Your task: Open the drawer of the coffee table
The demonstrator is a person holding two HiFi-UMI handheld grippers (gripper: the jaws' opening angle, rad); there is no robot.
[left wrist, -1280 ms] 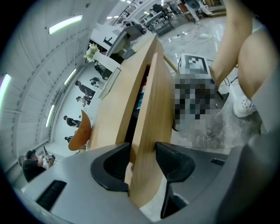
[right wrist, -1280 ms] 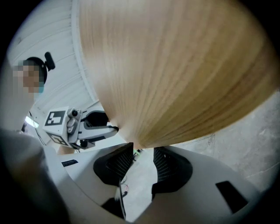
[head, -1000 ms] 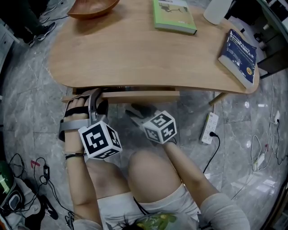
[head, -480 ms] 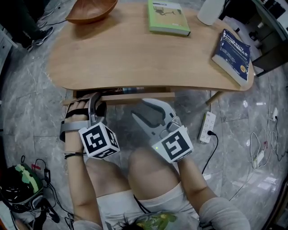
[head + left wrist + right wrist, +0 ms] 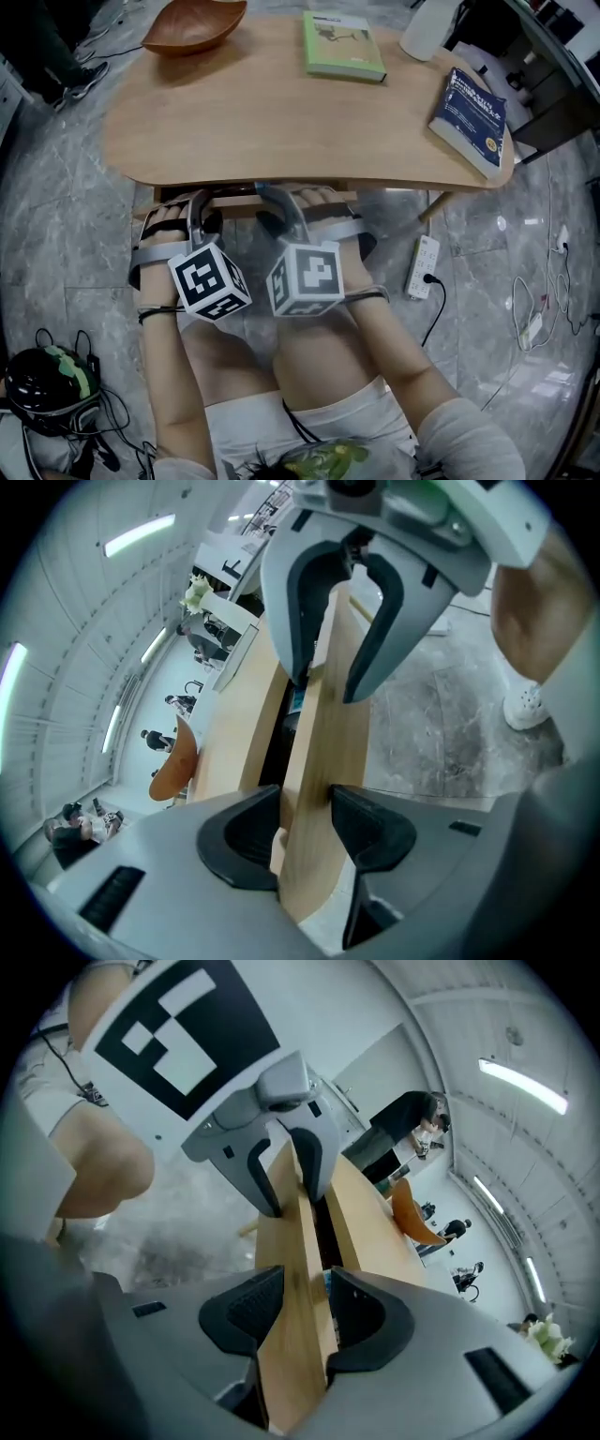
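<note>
The coffee table (image 5: 281, 112) has a light wood top. Its drawer front (image 5: 239, 202) shows as a thin strip just under the near edge, standing slightly out. My left gripper (image 5: 192, 201) sits on the strip's left part. In the left gripper view the panel (image 5: 323, 733) runs between the left gripper (image 5: 305, 803) jaws, which have just been closing; both pads touch it. My right gripper (image 5: 274, 194) straddles the strip near its middle. In the right gripper view the panel (image 5: 291, 1241) passes between the right gripper (image 5: 305, 1293) jaws, which have just been opening, with a gap on one side.
On the table top lie a wooden bowl (image 5: 194, 25), a green book (image 5: 342, 44), a blue book (image 5: 471, 108) and a white object (image 5: 427, 28). A power strip (image 5: 422, 267) and cables lie on the marble floor at right. The person's knees (image 5: 281, 328) are below the grippers.
The right gripper has risen from in front of the knees, rolled over, and come onto the drawer front beside the left gripper. The left gripper has stayed where it was.
</note>
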